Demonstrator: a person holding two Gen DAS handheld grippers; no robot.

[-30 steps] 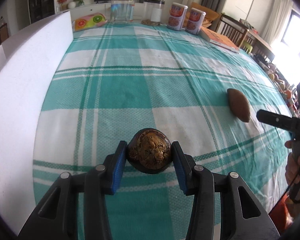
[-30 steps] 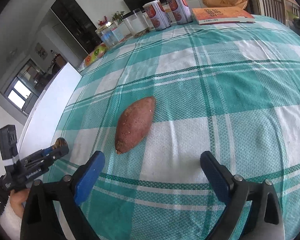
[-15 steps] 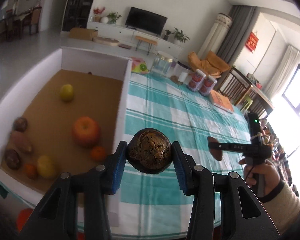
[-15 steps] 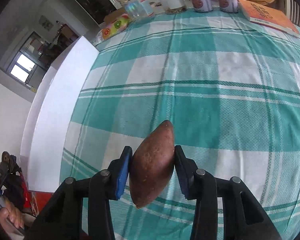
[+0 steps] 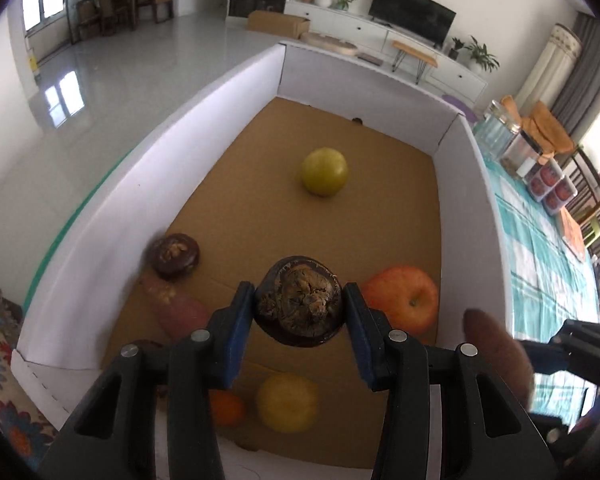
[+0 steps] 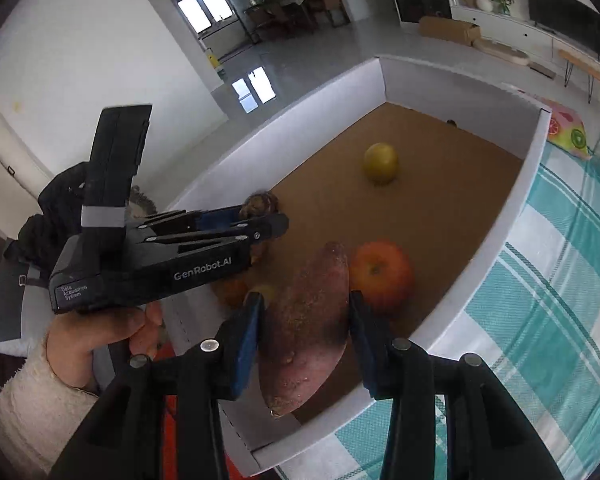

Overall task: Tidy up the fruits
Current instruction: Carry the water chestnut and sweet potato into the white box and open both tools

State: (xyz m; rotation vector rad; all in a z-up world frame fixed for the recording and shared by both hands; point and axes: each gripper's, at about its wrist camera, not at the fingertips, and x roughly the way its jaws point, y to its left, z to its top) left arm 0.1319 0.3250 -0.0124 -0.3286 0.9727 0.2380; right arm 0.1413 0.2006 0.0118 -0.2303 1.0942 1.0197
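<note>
Both grippers carry produce above the white-walled cardboard box (image 5: 464,216).

At lower centre of the left wrist view, the left gripper (image 5: 298,312) tilts down, blue pads pinching a dark round mangosteen (image 5: 299,306). At lower centre of the right wrist view, the right gripper (image 6: 306,320) clamps a reddish-brown sweet potato (image 6: 308,328) over the box's near corner. A hand (image 6: 96,340) grips the left tool at lower left. On the brown floor lie a yellow-green round fruit (image 5: 325,172) at upper centre, a red-orange apple (image 5: 402,298), and a second mangosteen (image 5: 174,256) touching the left wall.

"GenRobot.AI" — "Data Acquisition System" — on left gripper (image 6: 256,224) body
</note>
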